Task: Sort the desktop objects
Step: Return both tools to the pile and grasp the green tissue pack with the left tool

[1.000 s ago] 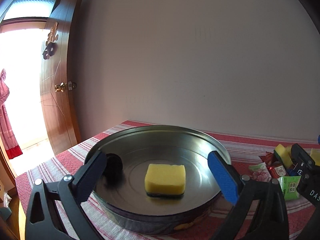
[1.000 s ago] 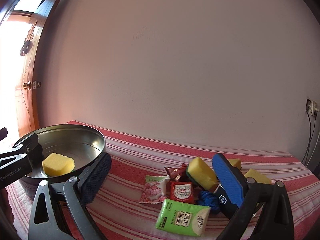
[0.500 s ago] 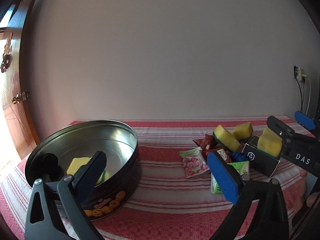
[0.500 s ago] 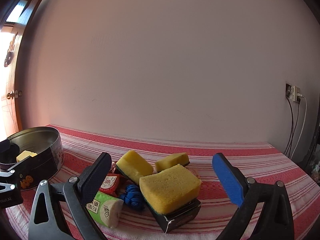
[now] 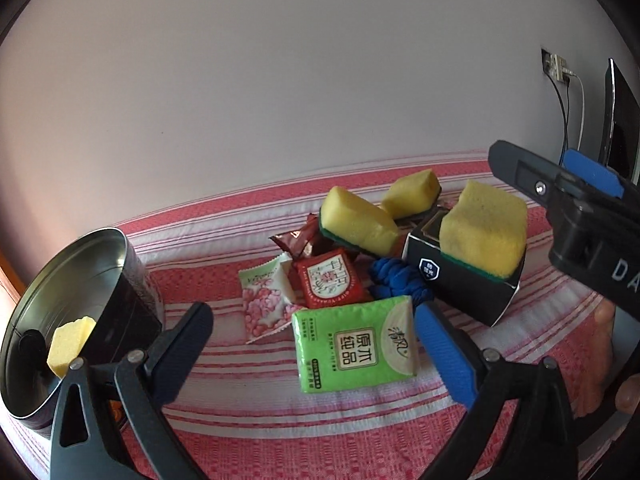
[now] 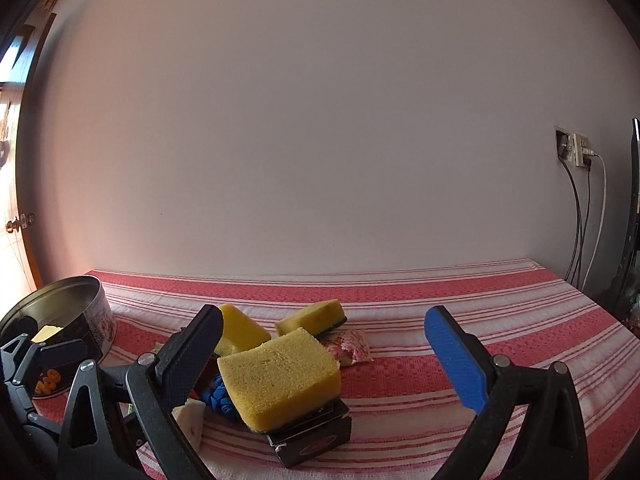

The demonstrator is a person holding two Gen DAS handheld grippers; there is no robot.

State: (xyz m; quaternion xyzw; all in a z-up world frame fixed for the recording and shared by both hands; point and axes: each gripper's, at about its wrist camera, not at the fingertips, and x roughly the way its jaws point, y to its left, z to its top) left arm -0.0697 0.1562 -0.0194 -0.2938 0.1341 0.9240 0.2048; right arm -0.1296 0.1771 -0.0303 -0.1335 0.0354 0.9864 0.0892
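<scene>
My left gripper [image 5: 320, 340] is open and empty, hovering just in front of a green tissue pack [image 5: 356, 348]. Behind the pack lie a pink snack packet [image 5: 262, 304], a red sachet [image 5: 330, 280], a brown wrapper [image 5: 298, 240] and a blue rope knot [image 5: 400, 284]. Two yellow sponges [image 5: 356, 220] sit at the back. A third sponge [image 6: 280, 372] rests on a black box [image 6: 316, 436]. My right gripper [image 6: 324, 360] stands open around that sponge without touching it. The round tin [image 5: 60, 308] at left holds one yellow sponge [image 5: 70, 344].
Red and white striped cloth [image 6: 460, 300] covers the table, bare to the right of the pile. A wall socket with cables [image 6: 576, 152] and a dark screen edge [image 6: 632, 216] are at the far right. A door [image 6: 16, 216] stands at left.
Both grippers swung right, away from the tin, and moved in on the pile. The left now faces the tissue pack; the right sits closer over the sponge on the box.
</scene>
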